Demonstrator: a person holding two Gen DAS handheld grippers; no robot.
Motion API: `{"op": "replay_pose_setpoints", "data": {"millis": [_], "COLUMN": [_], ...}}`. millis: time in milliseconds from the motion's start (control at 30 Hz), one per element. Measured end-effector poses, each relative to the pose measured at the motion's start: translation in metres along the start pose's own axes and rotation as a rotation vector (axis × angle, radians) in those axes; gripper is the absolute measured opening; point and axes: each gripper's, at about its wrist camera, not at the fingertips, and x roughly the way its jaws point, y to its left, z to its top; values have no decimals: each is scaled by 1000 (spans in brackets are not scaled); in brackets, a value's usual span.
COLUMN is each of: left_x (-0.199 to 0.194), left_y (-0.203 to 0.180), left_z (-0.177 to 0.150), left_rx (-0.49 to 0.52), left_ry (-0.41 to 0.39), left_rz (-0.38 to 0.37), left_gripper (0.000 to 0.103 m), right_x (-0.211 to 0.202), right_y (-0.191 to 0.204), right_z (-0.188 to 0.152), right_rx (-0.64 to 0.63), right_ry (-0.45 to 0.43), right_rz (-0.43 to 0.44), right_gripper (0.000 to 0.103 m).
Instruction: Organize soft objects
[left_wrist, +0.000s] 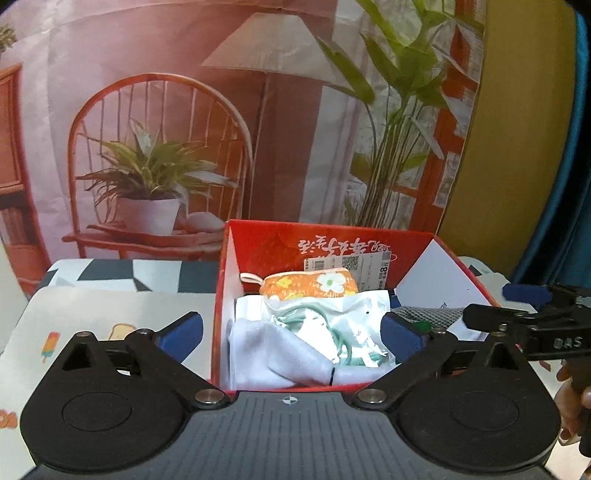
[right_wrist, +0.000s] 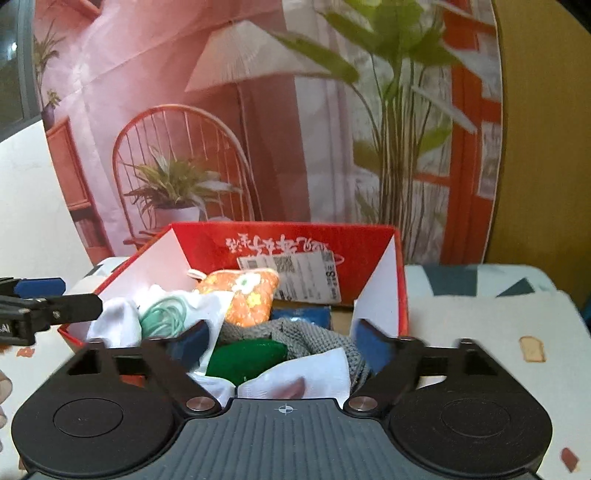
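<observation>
A red cardboard box (left_wrist: 258, 236) (right_wrist: 400, 288) stands on the table and holds soft things. Inside lie an orange flowered pouch (left_wrist: 314, 286) (right_wrist: 255, 295), a clear bag with a green cord (left_wrist: 332, 325) (right_wrist: 164, 314), a white cloth (left_wrist: 269, 354) (right_wrist: 114, 325), a grey knitted piece (right_wrist: 314, 336) (left_wrist: 428, 314) and a green soft object (right_wrist: 247, 356). My left gripper (left_wrist: 291, 332) is open, its fingers straddling the box's left half. My right gripper (right_wrist: 284, 343) is open over the green object and grey knit, holding nothing.
The table carries a white mat with cartoon prints (left_wrist: 92, 314) (right_wrist: 498, 332) over a geometric cloth (left_wrist: 122, 271). A printed backdrop of a chair, lamp and plants (left_wrist: 221, 110) stands behind the box. A hand (left_wrist: 572, 402) shows at the right edge.
</observation>
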Motion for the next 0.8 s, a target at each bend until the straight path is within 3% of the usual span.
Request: {"op": "replay_pose_setpoints", "data": {"millis": [133, 300, 433, 600, 800], "left_x": [-23, -59, -98, -151, -215], "left_y": [-6, -22, -27, -38, -53], "left_z": [1, 3, 3, 4, 2], "left_rx": [7, 44, 22, 7, -11], "left_ry": [-15, -38, -81, -117, -172], "left_rz": [42, 158, 153, 221, 219], "left_gripper": [103, 103, 103, 103, 103], "right_x": [-21, -52, -81, -129, -187], "right_y": [9, 16, 26, 41, 56], "right_z": [4, 9, 13, 11, 6], "right_rx": [-40, -15, 9, 19, 67], "right_ry": [-42, -92, -113, -155, -176], "right_rz": [-9, -18, -69, -67, -42], "right_gripper": [102, 103, 103, 103, 103]}}
